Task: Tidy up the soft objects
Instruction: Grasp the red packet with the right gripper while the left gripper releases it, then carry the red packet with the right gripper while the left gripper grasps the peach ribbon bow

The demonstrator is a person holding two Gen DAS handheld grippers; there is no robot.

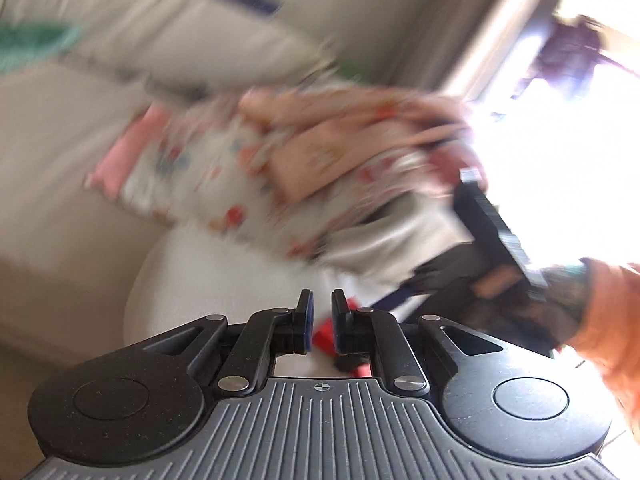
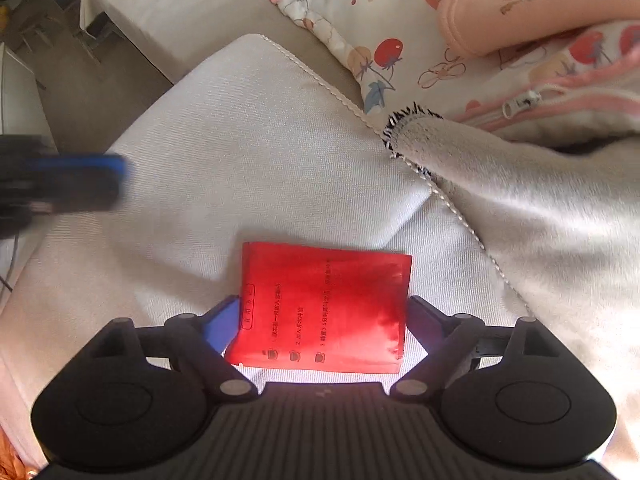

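in the right wrist view, at the far left edge, the left claw (image 2: 116, 180) shows as a blurred dark and blue shape above the pale cushion (image 2: 240, 160). its jaws are closed with nothing between them, as its own view shows (image 1: 322, 320). lower in the middle, a flat red packet (image 2: 324, 304) with dark printed lines lies on the cushion. the right claw (image 2: 324, 320) points down over it, its jaws wide open, one blue pad on each side of the packet; if they touch its edges i cannot tell. to the right, a grey fleece cloth (image 2: 520, 208) with a black and white stitched edge lies over the cushion seam. above it rests a fruit-print pillow (image 2: 392, 32) with a zipper, and a pink garment (image 2: 520, 12) lies on top.
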